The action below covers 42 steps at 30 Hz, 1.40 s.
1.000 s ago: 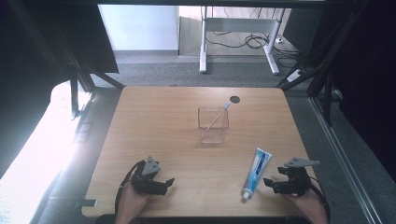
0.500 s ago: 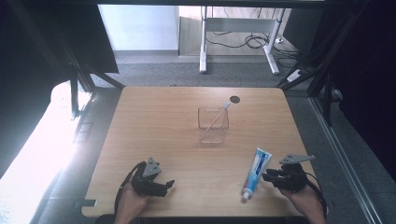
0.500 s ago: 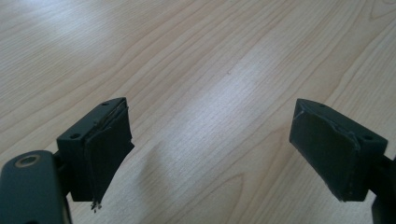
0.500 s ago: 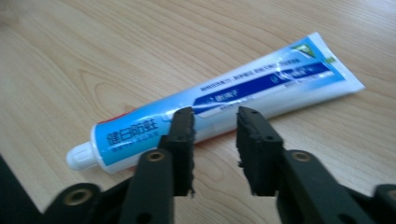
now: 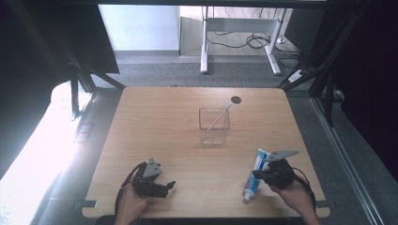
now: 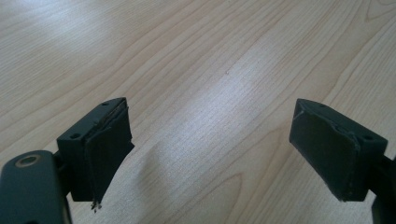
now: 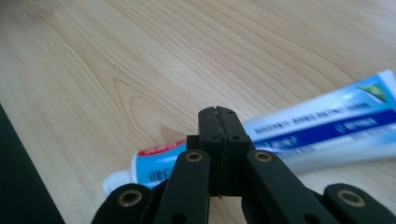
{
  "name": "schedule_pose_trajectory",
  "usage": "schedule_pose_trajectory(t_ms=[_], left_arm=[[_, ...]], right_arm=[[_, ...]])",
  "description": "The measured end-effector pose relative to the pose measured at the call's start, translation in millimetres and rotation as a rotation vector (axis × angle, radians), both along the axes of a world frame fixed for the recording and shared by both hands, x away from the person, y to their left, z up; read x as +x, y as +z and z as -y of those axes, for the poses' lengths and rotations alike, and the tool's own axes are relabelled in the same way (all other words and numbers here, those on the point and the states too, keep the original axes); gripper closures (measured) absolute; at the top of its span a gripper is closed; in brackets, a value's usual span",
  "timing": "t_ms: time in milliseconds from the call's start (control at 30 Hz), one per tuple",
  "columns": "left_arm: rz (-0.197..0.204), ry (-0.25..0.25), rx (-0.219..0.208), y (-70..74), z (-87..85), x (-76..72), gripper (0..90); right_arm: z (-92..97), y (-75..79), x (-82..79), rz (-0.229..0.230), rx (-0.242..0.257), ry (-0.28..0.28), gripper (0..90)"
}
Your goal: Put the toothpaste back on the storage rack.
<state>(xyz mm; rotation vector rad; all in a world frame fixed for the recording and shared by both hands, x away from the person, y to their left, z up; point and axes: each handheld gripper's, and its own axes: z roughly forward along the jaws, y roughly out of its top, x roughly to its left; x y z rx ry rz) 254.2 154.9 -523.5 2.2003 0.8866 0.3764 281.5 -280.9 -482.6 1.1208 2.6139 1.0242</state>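
While shut on nothing, right gripper [image 7: 218, 114] hovered just beside toothpaste tube [image 7: 322, 123], nearer than left gripper [image 6: 210, 149]. Lay crosswise beyond closed jaws. Left stood open, empty.

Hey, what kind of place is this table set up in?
Probably a lab or office workroom: a bare wooden table inside a dark frame, grey carpet, and cables under a desk behind.

My left gripper [image 5: 165, 185] sits low at the near left of the table, held from behind by my left hand [image 5: 133, 202], its jaws spread wide with nothing between the pads [image 6: 109, 151]. My right gripper [image 5: 259, 174] is at the near right, gripped by my right hand [image 5: 293, 194]; its jaws have just been closing and now meet pad to pad, with nothing caught between them.
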Motion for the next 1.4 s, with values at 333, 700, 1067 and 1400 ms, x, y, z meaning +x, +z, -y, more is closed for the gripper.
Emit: schedule_pose_trajectory(t_ms=[333, 700, 1067, 1400], left_arm=[[0.003, 0.0, 0.002, 0.7, -1.7, -0.2, 13.2], [0.004, -0.001, 0.0, 1.4, -1.7, -0.4, 13.2], [0.007, 0.005, -0.011, 2.8, -3.5, -1.0, 13.3], [0.006, 0.006, -0.011, 2.8, -3.1, -1.0, 13.2]], right_arm=[[-29.3, -8.7, 4.7, -0.038, -0.017, 0.061, 90.0], [-25.5, -20.4, 2.6, -0.086, -0.03, 0.069, 89.8], [-5.4, -18.5, -4.0, -0.1, -0.063, 0.054, 89.7], [18.8, -16.8, -7.3, -0.105, -0.101, 0.017, 89.1]])
